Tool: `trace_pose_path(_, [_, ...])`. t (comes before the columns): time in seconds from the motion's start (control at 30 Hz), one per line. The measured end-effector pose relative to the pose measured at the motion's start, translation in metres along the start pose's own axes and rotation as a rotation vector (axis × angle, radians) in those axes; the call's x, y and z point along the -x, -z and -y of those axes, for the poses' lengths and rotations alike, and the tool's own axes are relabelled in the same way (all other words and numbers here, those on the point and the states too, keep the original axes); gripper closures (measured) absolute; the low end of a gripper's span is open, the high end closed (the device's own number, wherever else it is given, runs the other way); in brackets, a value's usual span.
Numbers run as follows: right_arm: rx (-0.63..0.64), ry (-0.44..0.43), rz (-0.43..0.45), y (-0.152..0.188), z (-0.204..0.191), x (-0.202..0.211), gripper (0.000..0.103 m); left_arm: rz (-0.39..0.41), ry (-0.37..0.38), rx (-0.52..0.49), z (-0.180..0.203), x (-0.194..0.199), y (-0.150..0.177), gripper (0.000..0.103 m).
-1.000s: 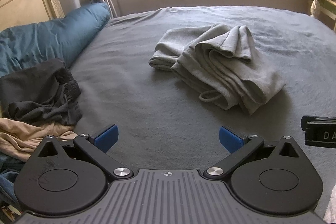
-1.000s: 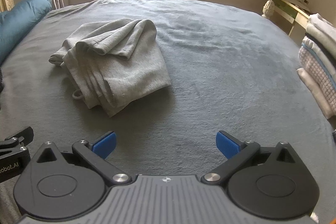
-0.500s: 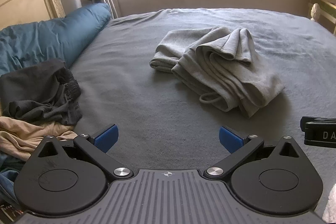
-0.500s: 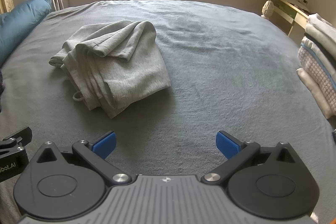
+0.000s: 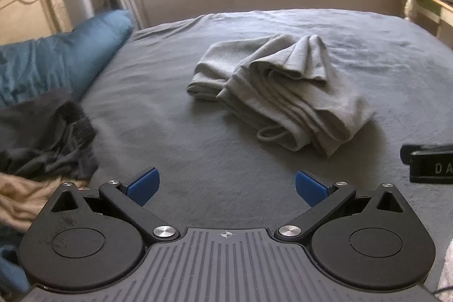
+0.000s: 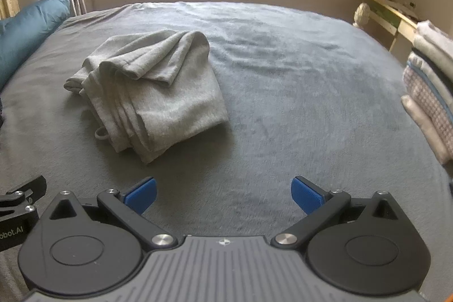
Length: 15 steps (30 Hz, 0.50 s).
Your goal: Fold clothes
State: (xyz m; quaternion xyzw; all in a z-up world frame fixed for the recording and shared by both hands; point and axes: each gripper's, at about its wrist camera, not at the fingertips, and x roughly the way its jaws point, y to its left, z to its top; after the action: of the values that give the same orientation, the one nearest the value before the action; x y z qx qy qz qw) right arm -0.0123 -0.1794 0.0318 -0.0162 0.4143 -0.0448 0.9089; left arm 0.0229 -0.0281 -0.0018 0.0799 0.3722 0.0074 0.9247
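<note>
a: right, your left gripper (image 5: 225, 186) has its blue fingers (image 5: 143, 185) spread wide apart, holding nothing, above the grey bed (image 5: 198, 132).

b: and your right gripper (image 6: 223, 193)?

a: same, fingers (image 6: 305, 196) apart and empty, low over the blanket.

b: where's the garment?

a: the grey sweatpants (image 5: 283, 92) lie roughly folded mid-bed, ahead of both grippers and apart from them, a drawstring loop poking out at the near edge. you've got a dark clothes heap (image 5: 42, 137) at the left by the teal pillow (image 5: 56, 58), and a folded stack (image 6: 427, 92) at the right.
</note>
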Motion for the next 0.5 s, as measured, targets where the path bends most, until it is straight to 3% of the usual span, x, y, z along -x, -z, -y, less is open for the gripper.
trace_pose_path(0.23, [0.062,-0.057,0.107,-0.016,0.005,-0.006,0.000,0.061,-0.019,-0.017,0.000,-0.032,-0.007,0.000])
trace_pose_path(0.5, [0.192,-0.223,0.168,-0.049,-0.022,-0.038,0.000,0.028,0.058,0.172,-0.010,-0.053,0.016,0.004])
